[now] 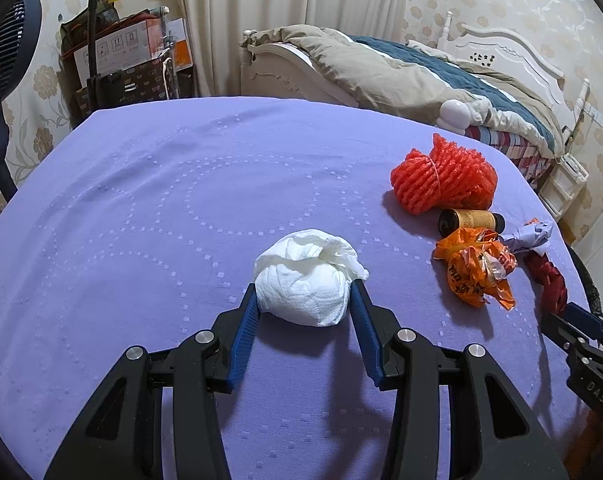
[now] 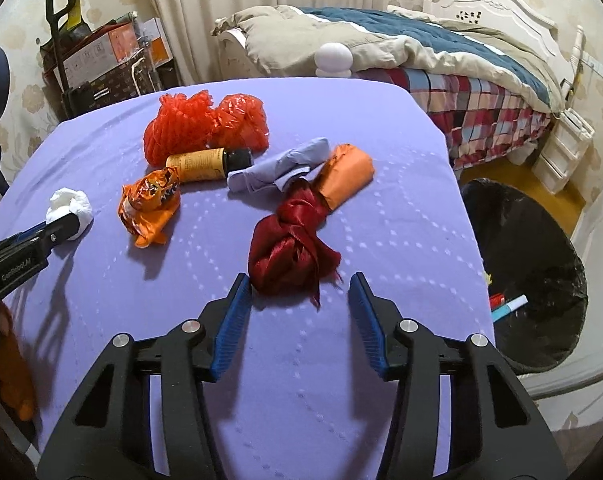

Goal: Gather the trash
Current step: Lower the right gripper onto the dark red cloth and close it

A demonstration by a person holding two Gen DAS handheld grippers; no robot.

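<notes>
Two views, left wrist first: the left gripper (image 1: 304, 295) was closed on the white tissue ball (image 1: 307, 280), both blue pads pressing its sides, on the purple cloth (image 1: 161, 208).
Right wrist view: the right gripper (image 2: 299, 290) stood partly open, holding nothing; the dark red ribbon bundle (image 2: 291, 250) lay just ahead, touching the left pad.
Trash bin (image 2: 541, 280): beside the table, on the right.

Behind your table you have a bed (image 2: 441, 52) with a rumpled quilt (image 1: 401, 72). A dark fan (image 1: 5, 52) stands left, beside stacked boxes (image 1: 129, 52).
</notes>
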